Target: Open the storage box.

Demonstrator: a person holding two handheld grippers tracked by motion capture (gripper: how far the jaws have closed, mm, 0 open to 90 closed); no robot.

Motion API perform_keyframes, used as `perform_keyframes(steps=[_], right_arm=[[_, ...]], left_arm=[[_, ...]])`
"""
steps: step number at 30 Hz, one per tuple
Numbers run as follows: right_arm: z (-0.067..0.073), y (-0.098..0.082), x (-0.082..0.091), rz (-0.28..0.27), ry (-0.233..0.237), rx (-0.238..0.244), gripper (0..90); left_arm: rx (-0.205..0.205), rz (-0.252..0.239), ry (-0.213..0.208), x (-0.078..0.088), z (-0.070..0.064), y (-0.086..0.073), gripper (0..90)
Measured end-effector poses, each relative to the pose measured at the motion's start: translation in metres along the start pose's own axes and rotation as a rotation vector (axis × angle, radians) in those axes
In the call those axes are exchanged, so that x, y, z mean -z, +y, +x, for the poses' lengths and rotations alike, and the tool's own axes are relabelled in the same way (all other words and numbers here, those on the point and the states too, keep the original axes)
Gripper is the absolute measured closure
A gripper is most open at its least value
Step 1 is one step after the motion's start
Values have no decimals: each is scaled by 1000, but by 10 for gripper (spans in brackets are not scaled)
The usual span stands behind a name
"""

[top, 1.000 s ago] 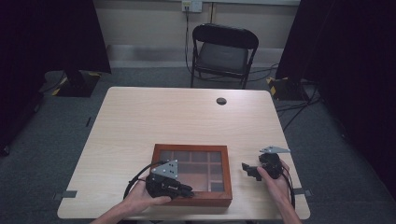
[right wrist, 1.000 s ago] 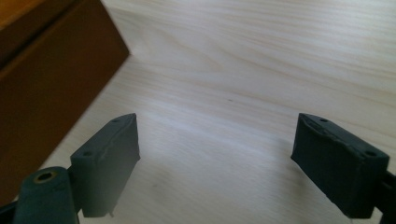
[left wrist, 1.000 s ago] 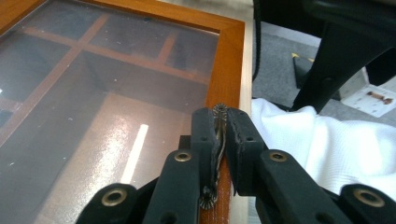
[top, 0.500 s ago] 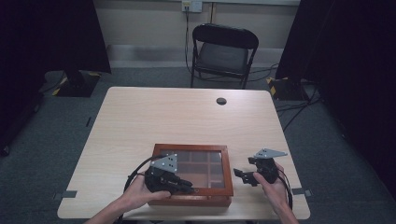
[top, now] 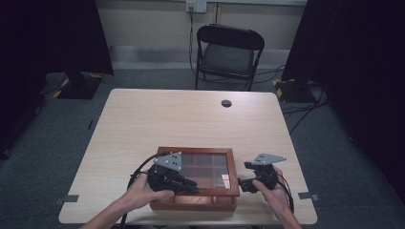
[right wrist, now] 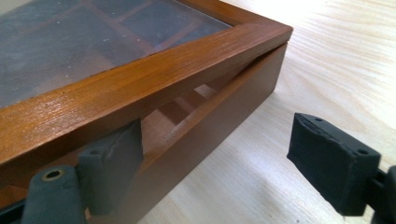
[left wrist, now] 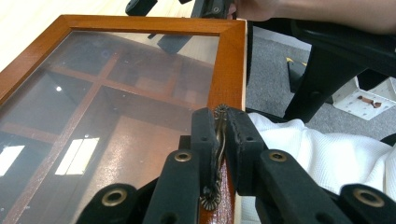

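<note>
I have the left gripper (top: 184, 183) over the near left part of the wooden box (top: 232, 167), which sits at the near edge of the bench (top: 157, 119), a little right of the middle. In the left gripper view its fingers (left wrist: 204, 135) are pressed together on the small brass latch (left wrist: 219, 140) at the front rail of the glass lid (left wrist: 116, 93). I can read no brand, label or writing anywhere on the box or the grippers. The glass is dark and reflective, so I make out wooden dividers beneath it, and one pale patch in a near right compartment could be a reflection or a thing; I cannot tell which. The lid stands slightly raised: the right gripper view shows a wedge of gap between it and the box body. The right gripper (top: 248, 181) sits just beside the box's right side, near the bench's near right corner. Its fingers (right wrist: 114, 158) are spread but have just been closing; one lies at the gap under the lid, the other stands clear over bare bench, pinching nothing.
</note>
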State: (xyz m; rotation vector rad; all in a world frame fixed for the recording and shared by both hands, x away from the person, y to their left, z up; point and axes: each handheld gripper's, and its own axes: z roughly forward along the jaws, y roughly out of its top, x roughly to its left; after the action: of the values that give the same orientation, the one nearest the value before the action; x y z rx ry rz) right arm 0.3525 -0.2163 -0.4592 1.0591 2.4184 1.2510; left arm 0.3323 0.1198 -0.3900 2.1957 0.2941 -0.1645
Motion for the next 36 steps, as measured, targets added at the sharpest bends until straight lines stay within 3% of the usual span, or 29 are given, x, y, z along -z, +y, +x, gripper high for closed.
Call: perform_keyframes(steps=[7,10,12,22,33,36], right_arm=[[3,4,-2,-15,6,16,192],[2,5,-3,-18,9,16,192],[1,6,-3,-23,14,9,183],[0,13,-3,-43,14,16,185],[-2,20,0,-68,14,10,181],[-3,24,1,-75,11,13,182]], left_arm=[[3,-13,-1,4,0,1,816],[-5,-29,29,7,-2,1,801],[-1,-43,41,10,-1,1,697],[-2,-108,71,33,0,0,510],[7,-149,94,44,3,-2,415],[-11,-161,104,48,2,-1,413]])
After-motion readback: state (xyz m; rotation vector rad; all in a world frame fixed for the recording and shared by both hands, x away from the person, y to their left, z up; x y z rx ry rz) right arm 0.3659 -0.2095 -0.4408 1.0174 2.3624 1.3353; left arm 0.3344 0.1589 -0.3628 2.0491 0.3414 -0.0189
